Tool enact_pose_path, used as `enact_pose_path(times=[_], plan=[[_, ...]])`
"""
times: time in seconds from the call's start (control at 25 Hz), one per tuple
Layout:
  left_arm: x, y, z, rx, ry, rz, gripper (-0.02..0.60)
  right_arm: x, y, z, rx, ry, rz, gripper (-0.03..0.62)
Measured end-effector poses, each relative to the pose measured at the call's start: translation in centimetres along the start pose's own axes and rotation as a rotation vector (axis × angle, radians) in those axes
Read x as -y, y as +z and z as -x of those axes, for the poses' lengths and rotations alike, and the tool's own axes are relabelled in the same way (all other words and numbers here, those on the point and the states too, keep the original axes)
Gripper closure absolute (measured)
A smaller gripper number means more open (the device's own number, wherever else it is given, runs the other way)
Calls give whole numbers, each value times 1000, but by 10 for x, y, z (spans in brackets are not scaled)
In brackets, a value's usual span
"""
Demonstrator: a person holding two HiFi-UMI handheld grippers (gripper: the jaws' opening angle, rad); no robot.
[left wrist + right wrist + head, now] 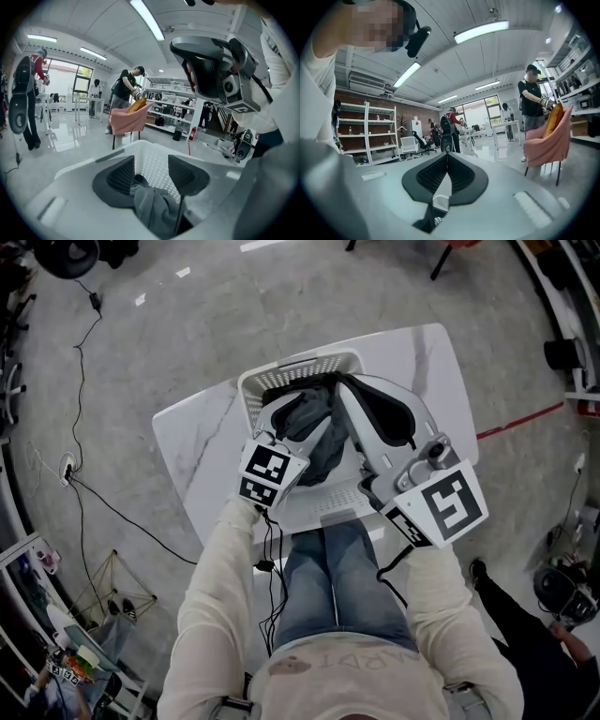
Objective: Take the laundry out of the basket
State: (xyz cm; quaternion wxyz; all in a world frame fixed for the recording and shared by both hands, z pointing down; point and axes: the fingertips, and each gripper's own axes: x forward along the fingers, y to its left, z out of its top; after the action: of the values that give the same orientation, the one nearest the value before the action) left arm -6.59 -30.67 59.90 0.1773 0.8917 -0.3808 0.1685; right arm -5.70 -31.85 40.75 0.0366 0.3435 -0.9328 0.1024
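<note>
A white mesh laundry basket (281,369) stands on the white marble table (202,442), with dark grey laundry (314,427) piled in it. My left gripper (305,409) reaches into the basket from the near left. In the left gripper view the jaws (151,164) stand a little apart, with a bunched grey garment (154,206) pinched between them and the basket's rim (140,145) beyond. My right gripper (361,390) hovers over the basket's right side. In its own view the right gripper (447,157) is shut, pads meeting, with nothing held.
The table is small, its edges close round the basket. Cables (80,409) trail over the floor at left. Another person (525,615) stands at lower right. A pink chair (129,117), shelves (370,136) and several people fill the room beyond.
</note>
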Motion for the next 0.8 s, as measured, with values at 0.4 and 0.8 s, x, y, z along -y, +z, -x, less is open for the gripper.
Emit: enact_pose_path(times=[0.4,0.8], plan=[[2,-41,-30,-80,119,102,340,17,-18,7,-9,-13,-15,566],[-8,-90,-30,-144,327,171,302,25,-21,14,-6,-6,-20,566]])
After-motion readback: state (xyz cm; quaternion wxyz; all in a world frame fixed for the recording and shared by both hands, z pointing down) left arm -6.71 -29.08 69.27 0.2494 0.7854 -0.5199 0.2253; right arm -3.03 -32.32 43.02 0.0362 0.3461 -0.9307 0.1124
